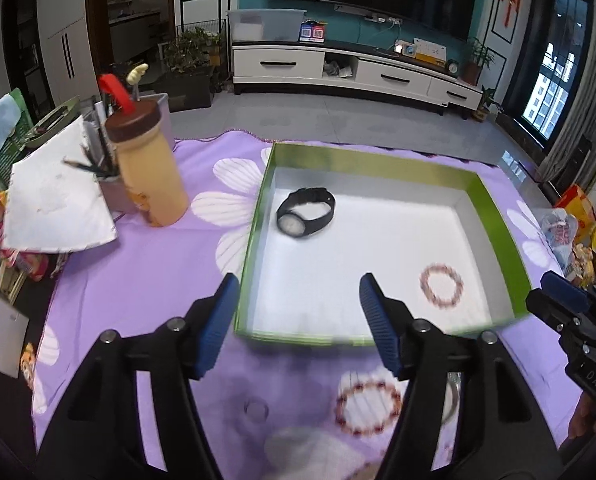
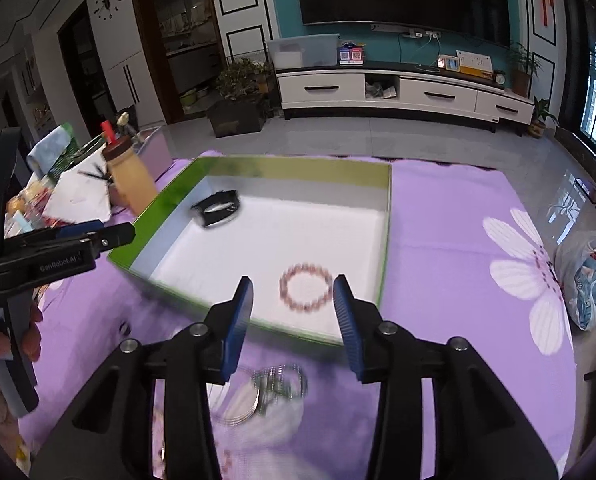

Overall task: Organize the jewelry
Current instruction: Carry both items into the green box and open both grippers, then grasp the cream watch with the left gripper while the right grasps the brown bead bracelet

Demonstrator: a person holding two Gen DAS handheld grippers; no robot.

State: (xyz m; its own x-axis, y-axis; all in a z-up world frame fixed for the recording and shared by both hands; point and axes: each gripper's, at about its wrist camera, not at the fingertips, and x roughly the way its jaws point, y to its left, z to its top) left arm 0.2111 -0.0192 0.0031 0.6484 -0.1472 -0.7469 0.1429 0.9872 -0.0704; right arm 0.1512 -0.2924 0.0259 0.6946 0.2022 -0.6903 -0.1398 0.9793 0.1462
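Observation:
A green-walled box (image 1: pixel 498 216) with a white floor lies on the purple cloth. In it are a black watch (image 1: pixel 306 212) at the far left and a pink bead bracelet (image 1: pixel 442 284) near the front right; both show in the right wrist view, the watch (image 2: pixel 217 208) and the bracelet (image 2: pixel 306 288). A second bead bracelet (image 1: pixel 368 406) and a small ring (image 1: pixel 257 410) lie on the cloth before the box. Silver chains and a bangle (image 2: pixel 266 392) lie below my right gripper (image 2: pixel 294 320). My left gripper (image 1: pixel 298 320) is open and empty over the box's front left corner. My right gripper is open and empty.
A tan bottle with a brown cap (image 1: pixel 146 168), papers (image 1: pixel 54 200) and clutter stand left of the box. A plastic bag (image 2: pixel 590 280) lies at the cloth's right edge. The left gripper also shows in the right wrist view (image 2: pixel 98 236).

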